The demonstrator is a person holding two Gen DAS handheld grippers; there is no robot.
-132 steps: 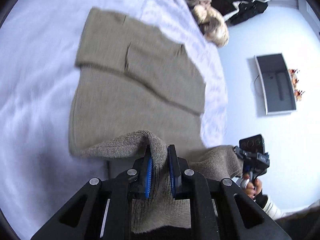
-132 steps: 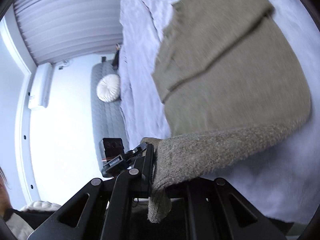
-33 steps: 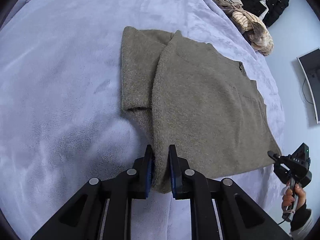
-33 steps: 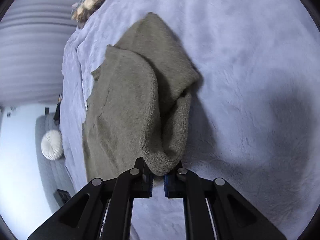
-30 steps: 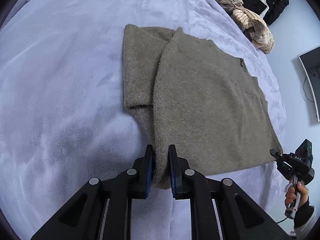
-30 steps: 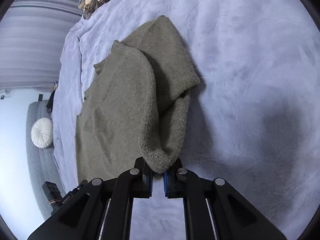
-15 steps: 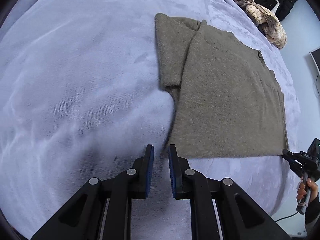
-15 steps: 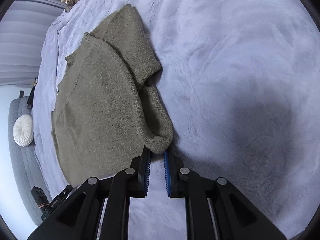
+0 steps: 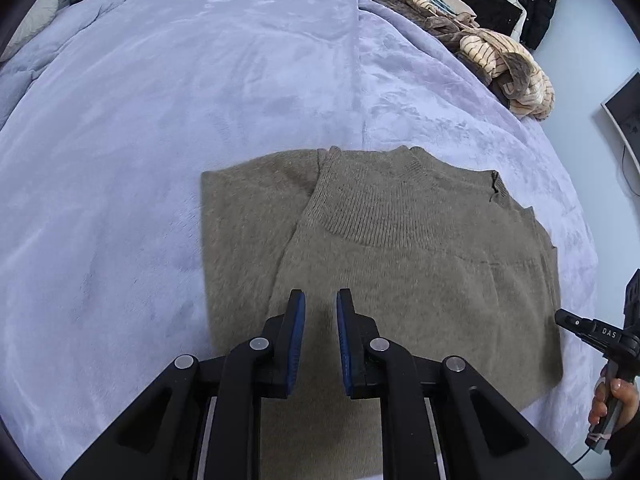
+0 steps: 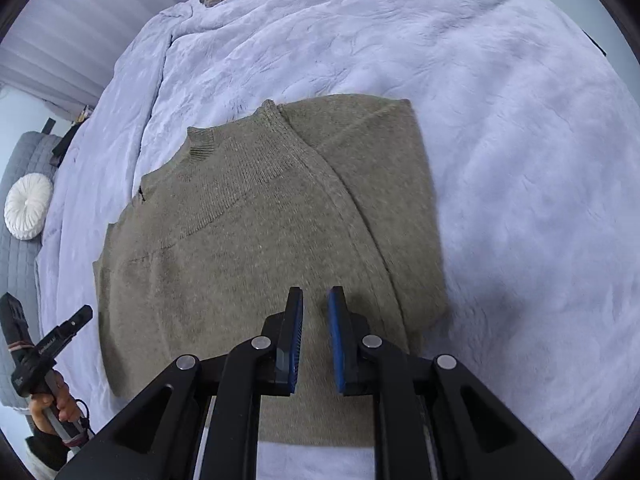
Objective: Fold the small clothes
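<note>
An olive-brown knit sweater [image 9: 420, 264] lies flat on the lavender blanket [image 9: 160, 120], folded over on itself with a ribbed collar near the top. In the left wrist view my left gripper [image 9: 320, 300] is open and empty, hovering over the sweater's near left part. In the right wrist view the same sweater [image 10: 248, 240] fills the middle, and my right gripper [image 10: 316, 298] is open and empty above its near right part. Each view shows the other gripper at the edge, the right gripper [image 9: 588, 328] and the left gripper [image 10: 56, 332], beside the sweater's edge.
A pile of striped and tan clothes [image 9: 480, 48] lies at the blanket's far edge, with dark garments [image 9: 520, 0] hanging behind. A wall screen [image 9: 624, 112] is at the right. A round white cushion [image 10: 28, 204] sits on a grey sofa [image 10: 16, 264] at the left.
Both grippers let go of the sweater's edge, opened, and now hover over the flat folded sweater. Earlier they carried the fold across and laid it down.
</note>
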